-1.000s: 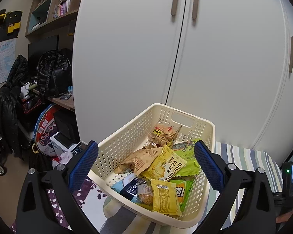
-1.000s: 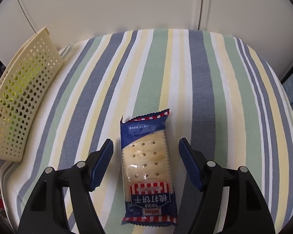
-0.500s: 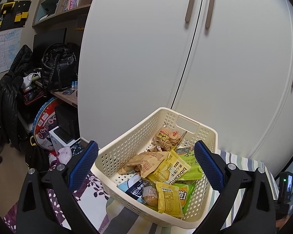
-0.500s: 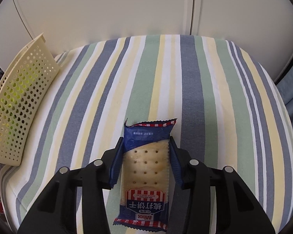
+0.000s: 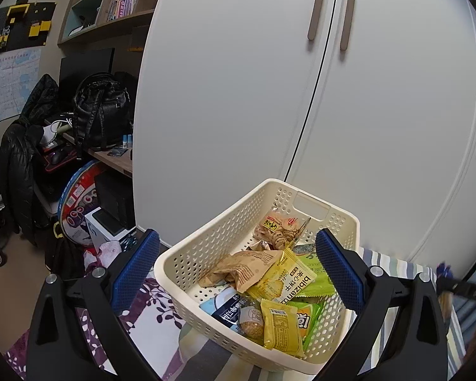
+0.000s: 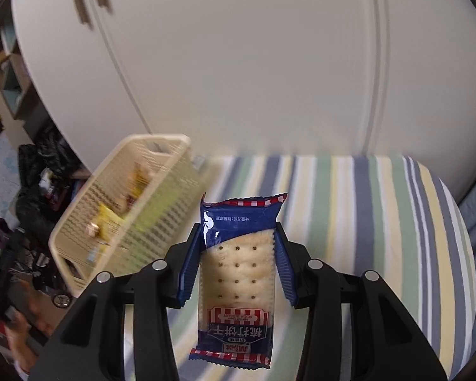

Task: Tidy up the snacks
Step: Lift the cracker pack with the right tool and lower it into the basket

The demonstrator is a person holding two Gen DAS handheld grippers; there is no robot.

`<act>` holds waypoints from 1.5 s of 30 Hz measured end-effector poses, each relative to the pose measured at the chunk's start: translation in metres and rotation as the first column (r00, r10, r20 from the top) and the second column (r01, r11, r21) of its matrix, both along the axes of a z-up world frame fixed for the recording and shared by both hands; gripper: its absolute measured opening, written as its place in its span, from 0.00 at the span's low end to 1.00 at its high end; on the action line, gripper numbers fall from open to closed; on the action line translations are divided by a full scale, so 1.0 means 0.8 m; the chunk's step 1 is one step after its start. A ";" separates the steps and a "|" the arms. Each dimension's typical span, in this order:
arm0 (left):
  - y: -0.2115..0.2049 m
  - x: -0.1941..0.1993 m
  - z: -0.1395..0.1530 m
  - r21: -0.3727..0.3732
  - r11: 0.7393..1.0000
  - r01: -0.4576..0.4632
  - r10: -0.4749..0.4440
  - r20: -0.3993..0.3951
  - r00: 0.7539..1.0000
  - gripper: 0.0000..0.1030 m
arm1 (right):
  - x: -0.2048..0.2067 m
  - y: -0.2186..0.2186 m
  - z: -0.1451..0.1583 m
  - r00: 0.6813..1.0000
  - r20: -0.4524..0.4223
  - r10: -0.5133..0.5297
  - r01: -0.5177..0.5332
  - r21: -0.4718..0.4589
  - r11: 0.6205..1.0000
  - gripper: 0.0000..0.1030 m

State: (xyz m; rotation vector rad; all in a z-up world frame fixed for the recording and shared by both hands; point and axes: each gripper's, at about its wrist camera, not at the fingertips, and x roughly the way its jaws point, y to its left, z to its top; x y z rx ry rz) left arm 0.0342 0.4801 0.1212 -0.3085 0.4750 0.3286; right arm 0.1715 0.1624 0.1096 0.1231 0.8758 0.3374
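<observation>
right claw (image 6: 236, 263) pinching cracker packet (image 6: 236, 273); left claw (image 5: 238, 273) spread over basket (image 5: 206, 247)

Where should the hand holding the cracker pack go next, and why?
Probably left, toward the cream basket. The right gripper is shut on the blue cracker pack, already lifted above the striped cover. The other snacks lie in that basket, and the left gripper is open and empty in front of it, so carrying the pack over the rim seems the next small step.
</observation>
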 end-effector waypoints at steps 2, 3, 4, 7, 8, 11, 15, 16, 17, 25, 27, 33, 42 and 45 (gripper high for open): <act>0.001 -0.001 0.001 0.001 1.000 -0.004 0.004 0.003 1.000 0.97 | -0.004 0.022 0.020 0.999 0.023 0.034 -0.035 0.026 0.999 0.43; 0.002 -0.002 0.001 0.001 1.000 -0.006 0.006 0.005 1.000 0.97 | -0.003 0.036 0.029 0.998 0.035 0.056 -0.057 0.039 0.998 0.43; 0.003 -0.004 0.002 0.001 1.000 -0.007 0.007 0.007 1.000 0.97 | -0.003 0.047 0.035 0.996 0.042 0.073 -0.075 0.049 0.996 0.43; 0.008 -0.007 0.003 -0.003 1.000 -0.022 0.022 0.017 1.000 0.97 | -0.002 0.086 0.051 0.990 0.053 0.131 -0.135 0.079 0.988 0.43; 0.010 -0.008 0.004 -0.007 1.000 -0.028 0.028 0.020 0.999 0.97 | -0.001 0.100 0.054 0.987 0.056 0.147 -0.152 0.085 0.985 0.43; 0.015 -0.010 0.004 -0.019 0.999 -0.039 0.040 0.026 0.999 0.97 | 0.001 0.134 0.059 0.982 0.061 0.178 -0.183 0.084 0.980 0.43; 0.022 -0.013 0.004 -0.033 0.998 -0.053 0.054 0.031 0.998 0.97 | 0.008 0.175 0.054 0.978 0.047 0.204 -0.208 0.088 0.974 0.43; 0.023 -0.013 0.004 -0.035 0.998 -0.054 0.055 0.032 0.998 0.97 | 0.011 0.183 0.051 0.977 0.043 0.208 -0.211 0.085 0.974 0.43; 0.023 -0.013 0.004 -0.038 0.998 -0.054 0.055 0.032 0.998 0.97 | 0.015 0.191 0.046 0.977 0.038 0.211 -0.213 0.083 0.973 0.43; 0.027 -0.013 0.002 -0.060 0.997 -0.054 0.056 0.030 0.998 0.97 | 0.038 0.219 0.012 0.983 -0.013 0.185 -0.184 0.074 0.980 0.43; 0.033 -0.014 0.001 -0.070 0.996 -0.062 0.064 0.030 0.998 0.97 | 0.044 0.217 0.005 0.986 -0.027 0.166 -0.163 0.077 0.984 0.43; 0.042 -0.015 -0.003 -0.093 0.992 -0.082 0.085 0.020 0.996 0.97 | 0.061 0.206 -0.012 0.991 -0.068 0.119 -0.110 0.117 0.987 0.46; 0.043 -0.016 -0.002 -0.090 0.992 -0.086 0.088 0.024 0.996 0.97 | 0.045 0.204 -0.021 0.983 -0.090 0.160 -0.148 0.129 0.980 0.46; 0.044 -0.017 -0.001 -0.089 0.992 -0.092 0.095 0.023 0.995 0.97 | 0.042 0.215 -0.032 0.974 -0.116 0.196 -0.180 0.134 0.974 0.46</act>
